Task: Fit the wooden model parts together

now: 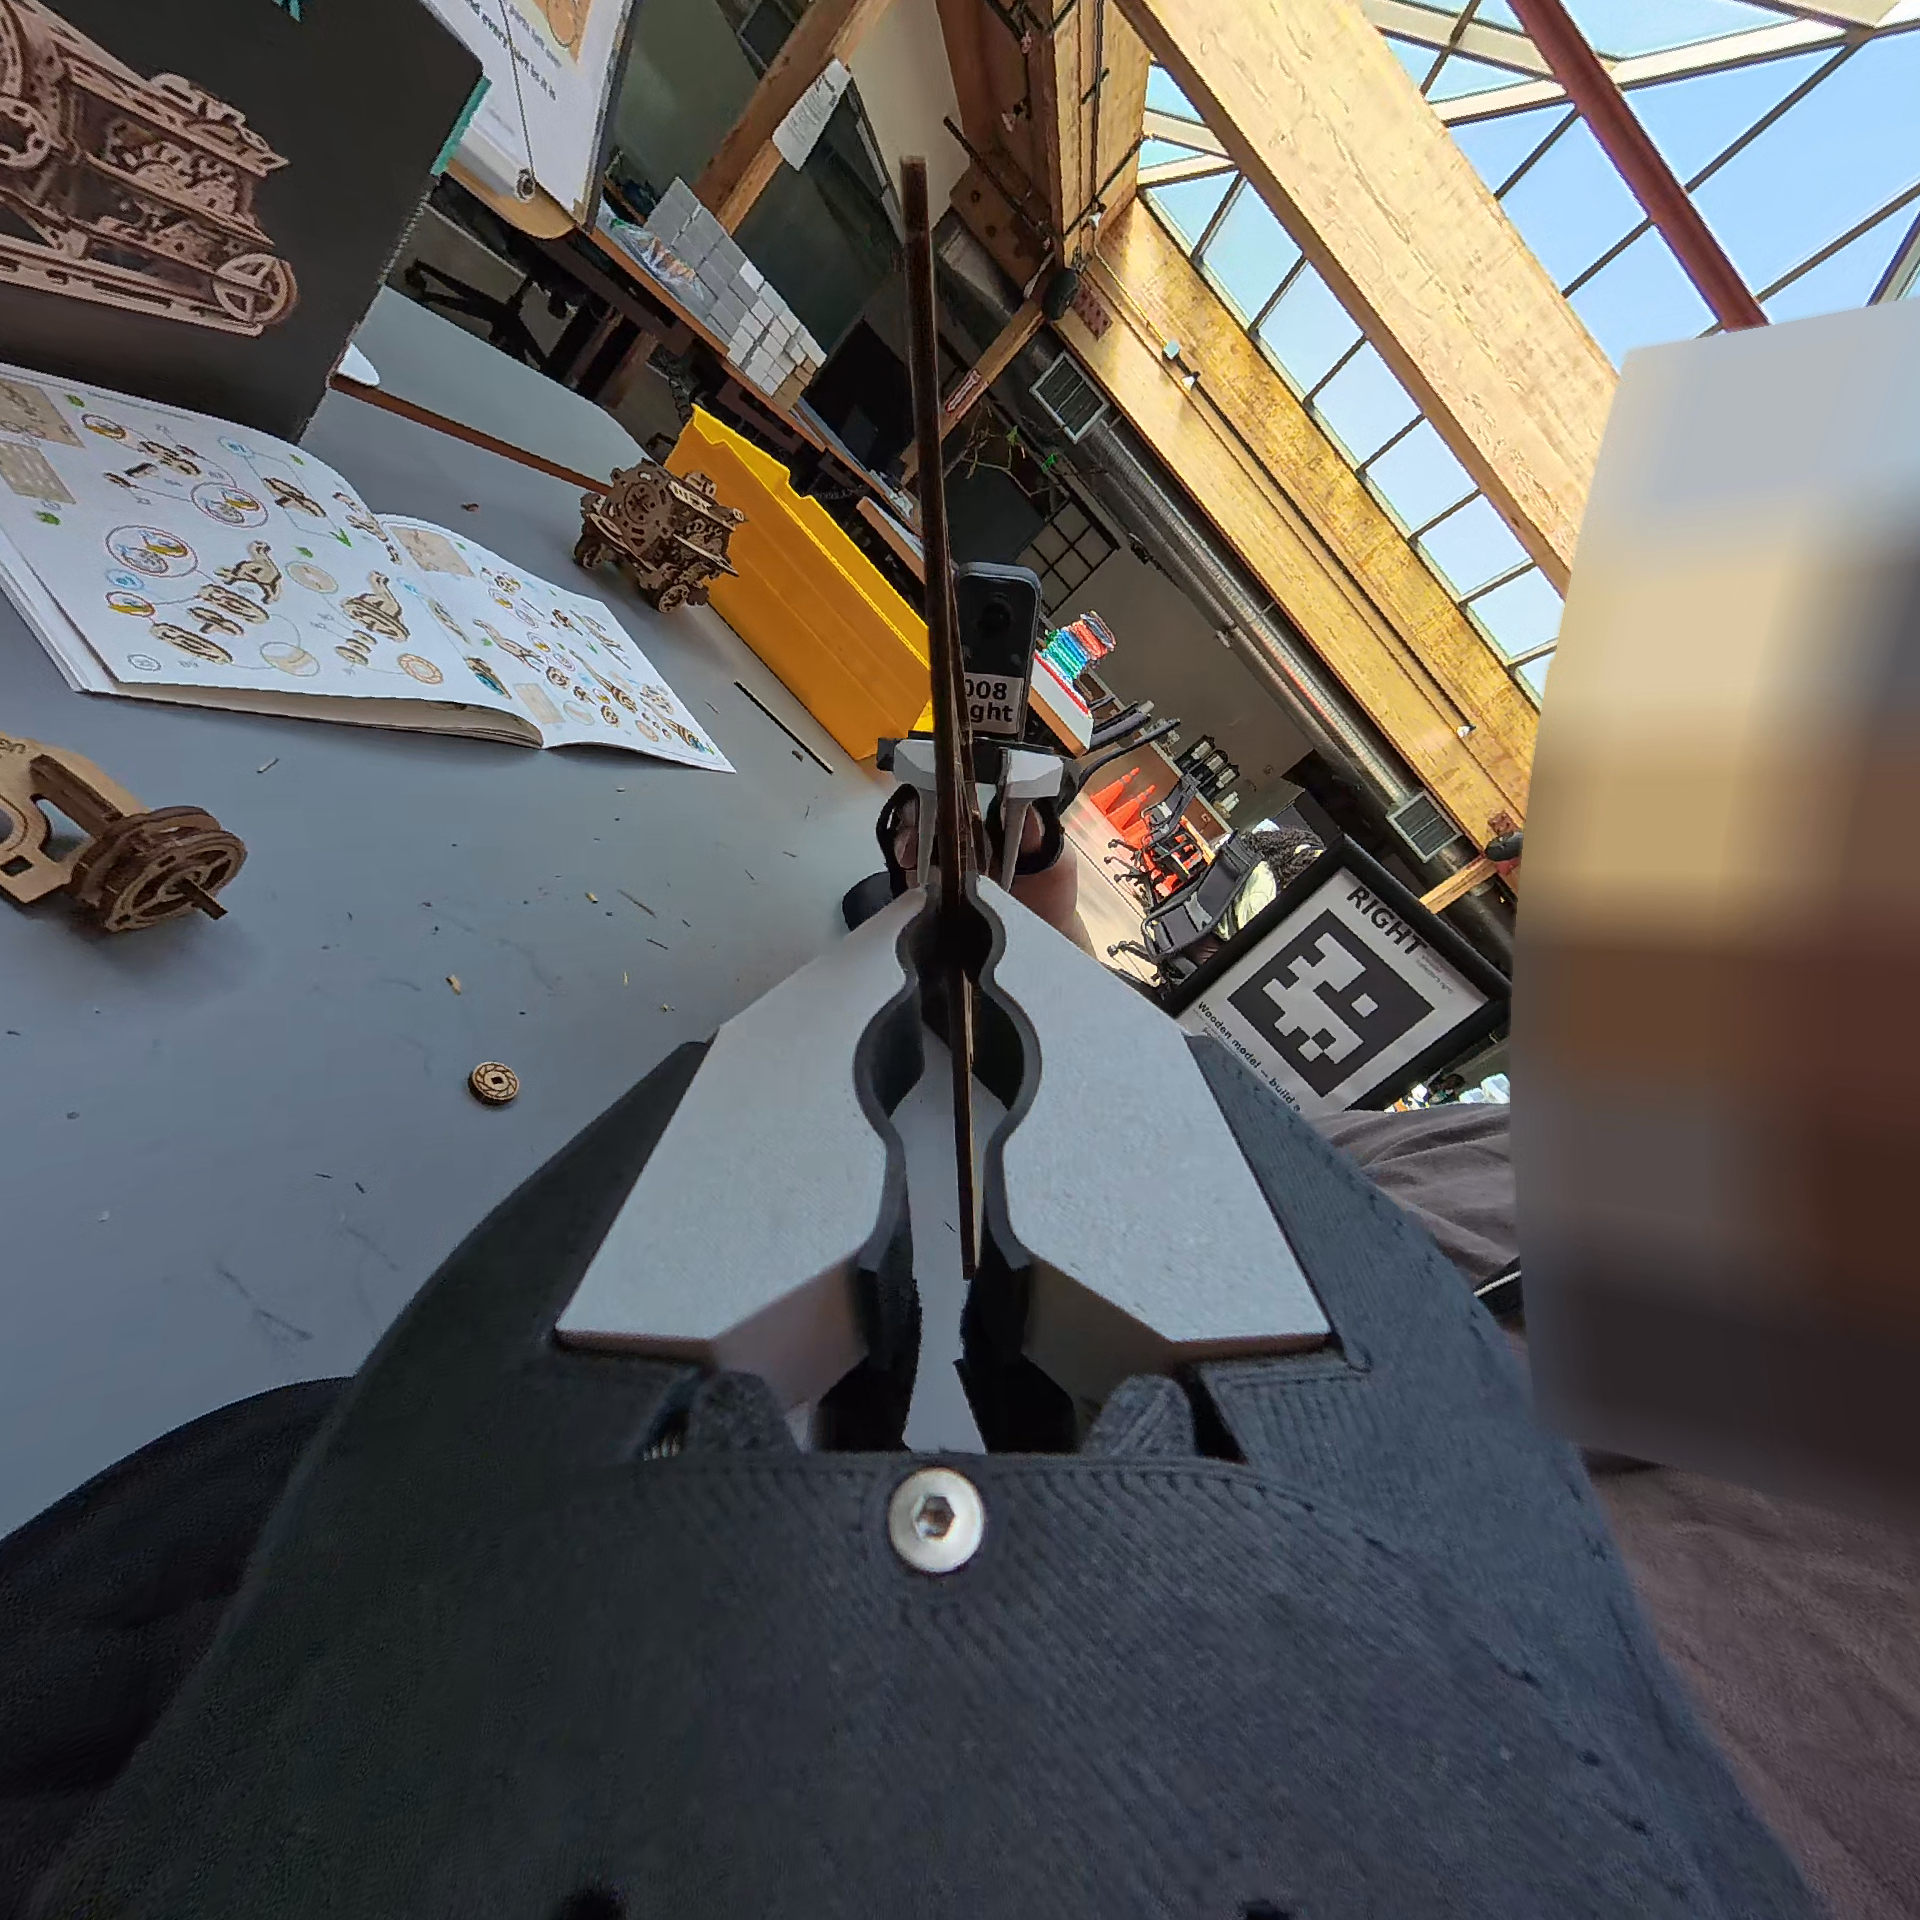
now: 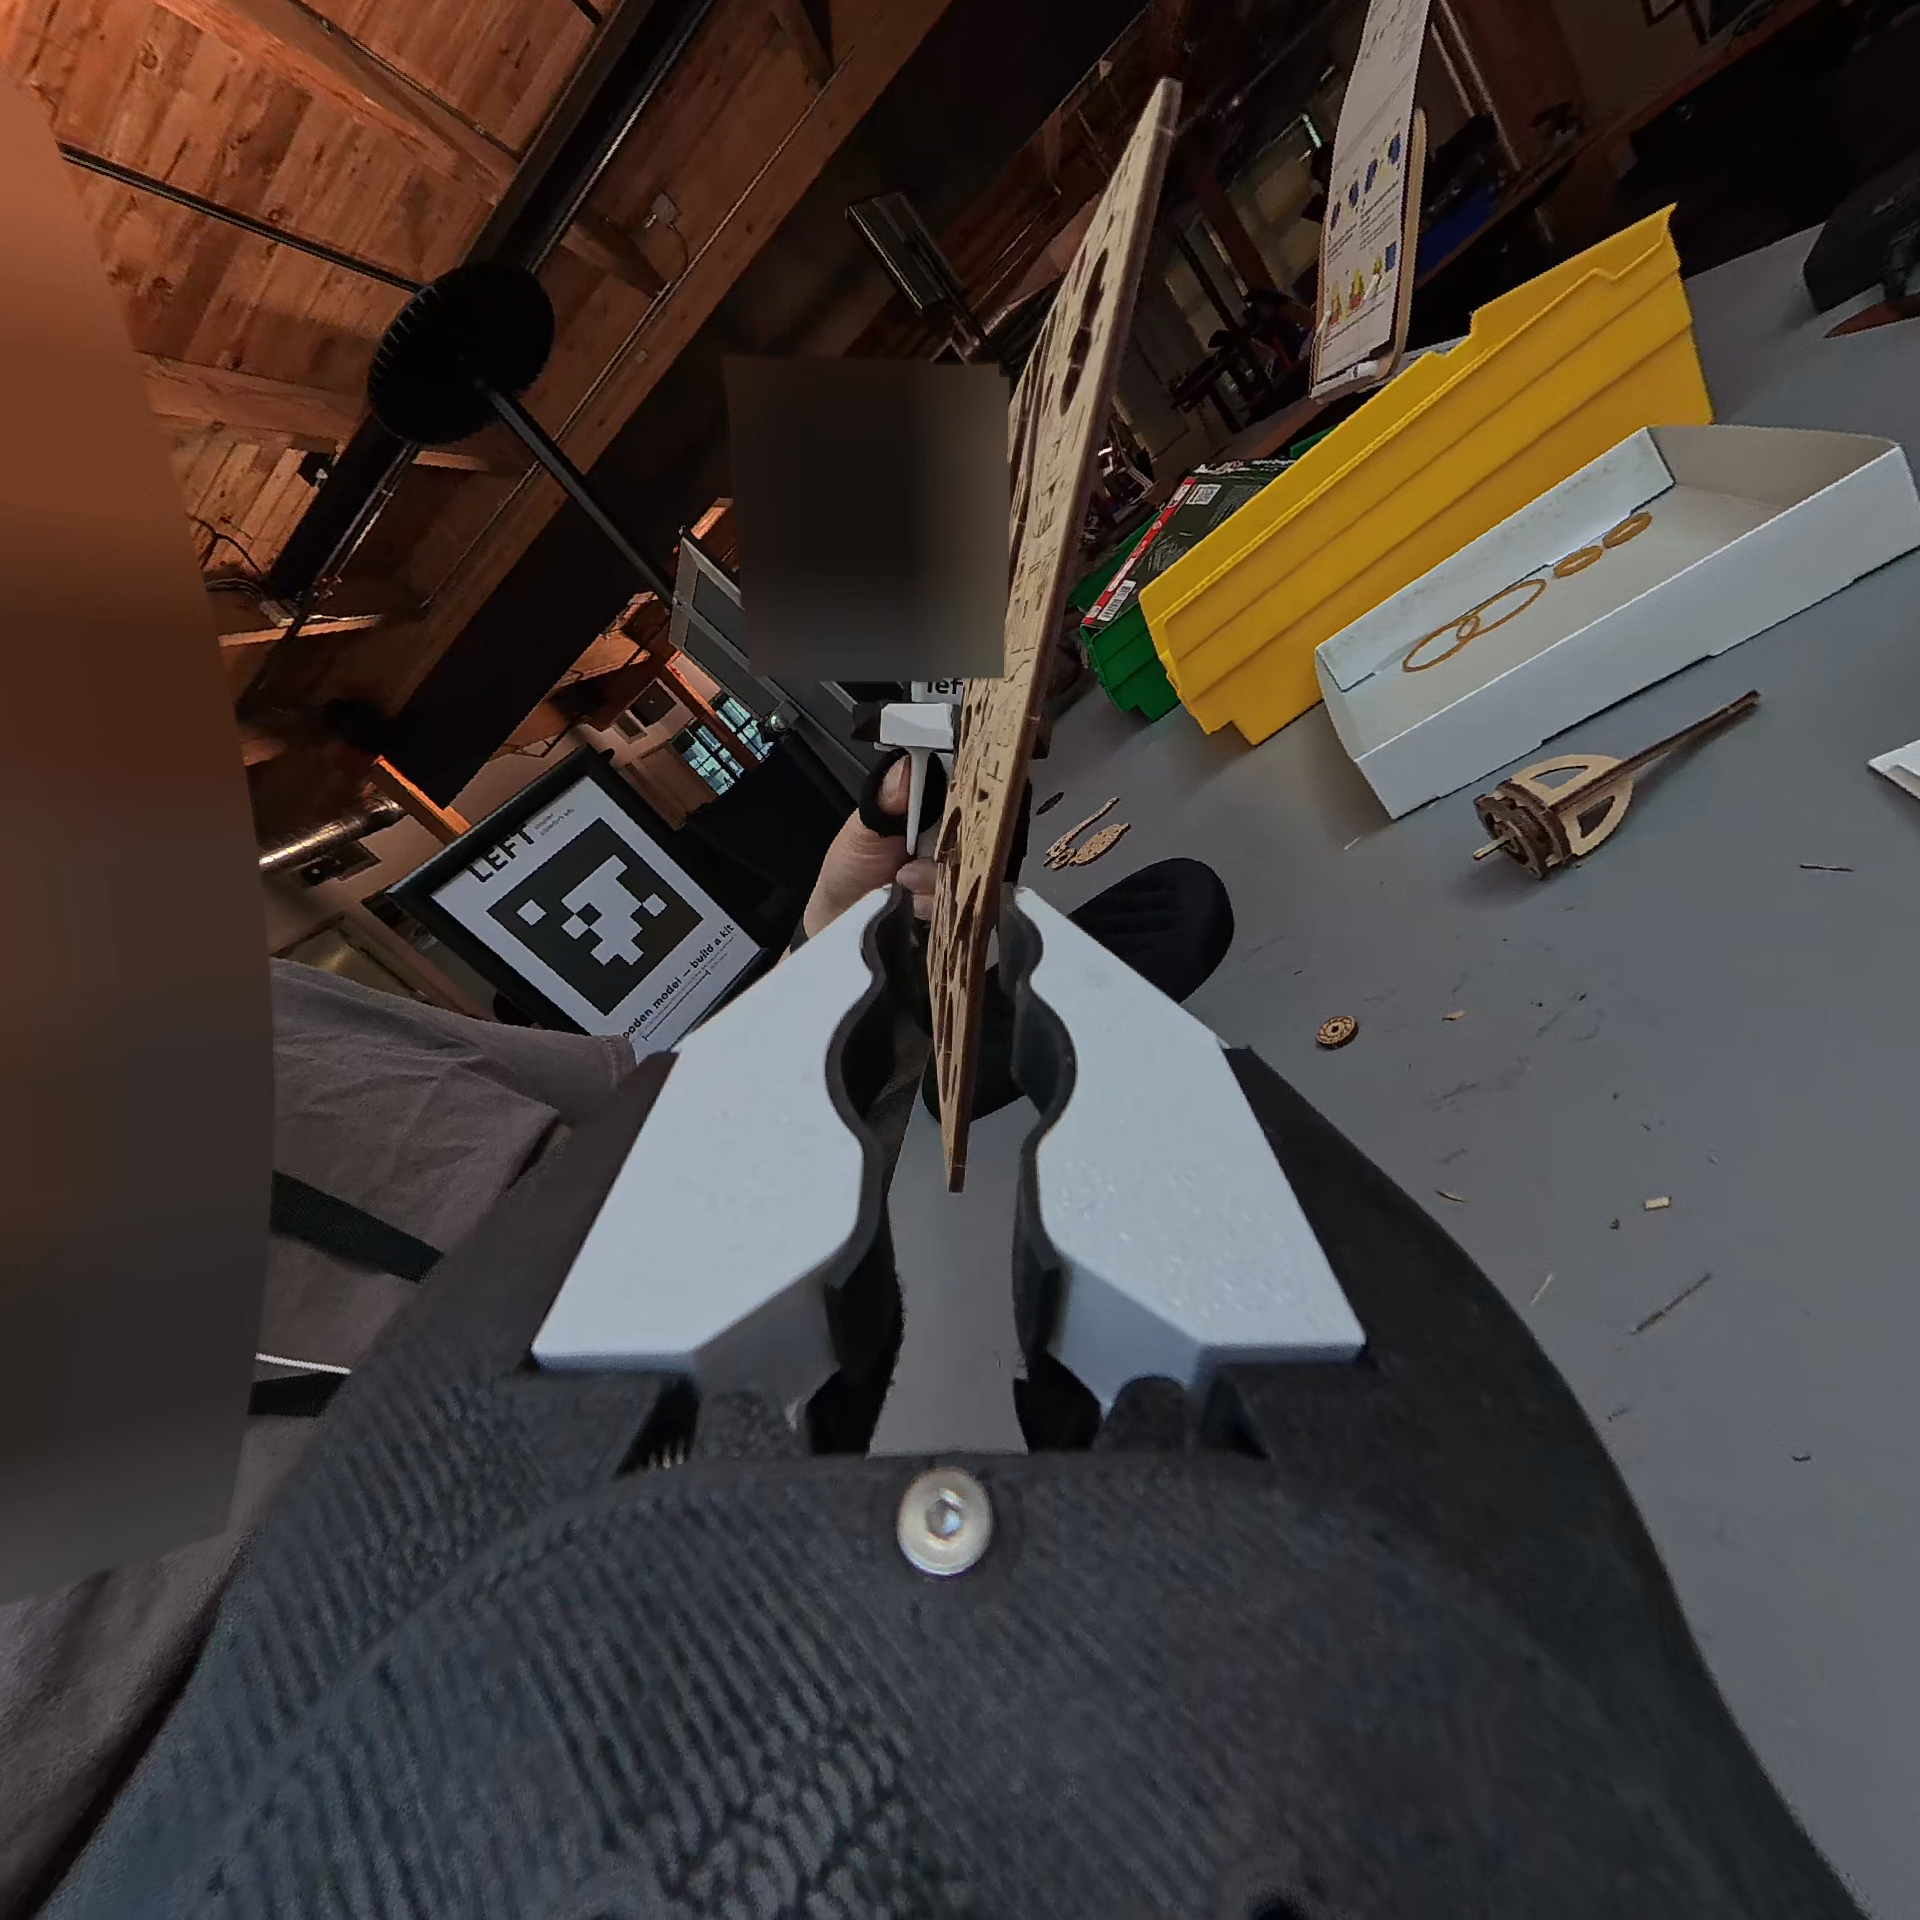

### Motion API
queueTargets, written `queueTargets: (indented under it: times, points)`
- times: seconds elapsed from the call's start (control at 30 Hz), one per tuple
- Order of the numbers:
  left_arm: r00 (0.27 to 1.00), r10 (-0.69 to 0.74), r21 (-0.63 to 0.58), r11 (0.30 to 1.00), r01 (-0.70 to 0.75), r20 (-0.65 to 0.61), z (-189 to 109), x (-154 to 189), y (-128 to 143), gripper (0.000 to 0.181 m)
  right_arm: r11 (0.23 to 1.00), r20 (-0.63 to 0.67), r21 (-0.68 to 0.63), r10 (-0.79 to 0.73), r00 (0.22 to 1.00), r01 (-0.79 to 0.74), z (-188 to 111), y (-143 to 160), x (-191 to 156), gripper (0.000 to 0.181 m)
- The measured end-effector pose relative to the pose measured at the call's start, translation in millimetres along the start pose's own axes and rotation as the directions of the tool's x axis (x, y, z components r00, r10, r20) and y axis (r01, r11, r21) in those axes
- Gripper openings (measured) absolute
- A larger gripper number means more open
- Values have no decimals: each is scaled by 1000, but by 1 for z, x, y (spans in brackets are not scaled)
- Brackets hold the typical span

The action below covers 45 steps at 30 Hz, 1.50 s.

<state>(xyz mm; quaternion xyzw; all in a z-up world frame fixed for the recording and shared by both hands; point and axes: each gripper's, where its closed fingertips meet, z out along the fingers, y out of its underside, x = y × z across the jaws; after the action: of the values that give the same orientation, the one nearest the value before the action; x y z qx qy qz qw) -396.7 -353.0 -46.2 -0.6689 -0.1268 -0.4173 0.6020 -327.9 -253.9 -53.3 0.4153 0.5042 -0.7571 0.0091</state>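
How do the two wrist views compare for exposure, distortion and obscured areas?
Left wrist view: bright, skylight near blown out, strong fisheye bend on the beams, mosaic patch at right; the wooden sheet shows edge-on and dark. Right wrist view: dimmer, warm ceiling, grey table evenly lit, mosaic patches at left and centre, the sheet's cut-out face readable.

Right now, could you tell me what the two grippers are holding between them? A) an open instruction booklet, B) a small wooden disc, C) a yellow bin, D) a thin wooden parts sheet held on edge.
D: the thin wooden parts sheet stands on edge, pinched by the right gripper and the left gripper from opposite ends.
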Motion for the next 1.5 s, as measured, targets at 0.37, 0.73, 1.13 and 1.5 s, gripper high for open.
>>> queueTargets:
  times: [0.37,0.73,1.13,1.5]
  points:
    - [999,-34,1,999,34,-25,-2,0,4,0,997,-7,36,67,998,-67,-5,-5,7,15]
    - [998,-56,33,998,57,-17,-6,-4,-1,0,989,-9,-128,71,997,-72,10,25,5,21]
    - [998,-54,14,998,54,-29,-8,0,7,0,982,0,-172,83,997,-81,13,35,6,22]
    - [999,-50,9,999,51,-19,-9,-2,8,0,981,32,-179,81,996,-74,14,35,-1,22]
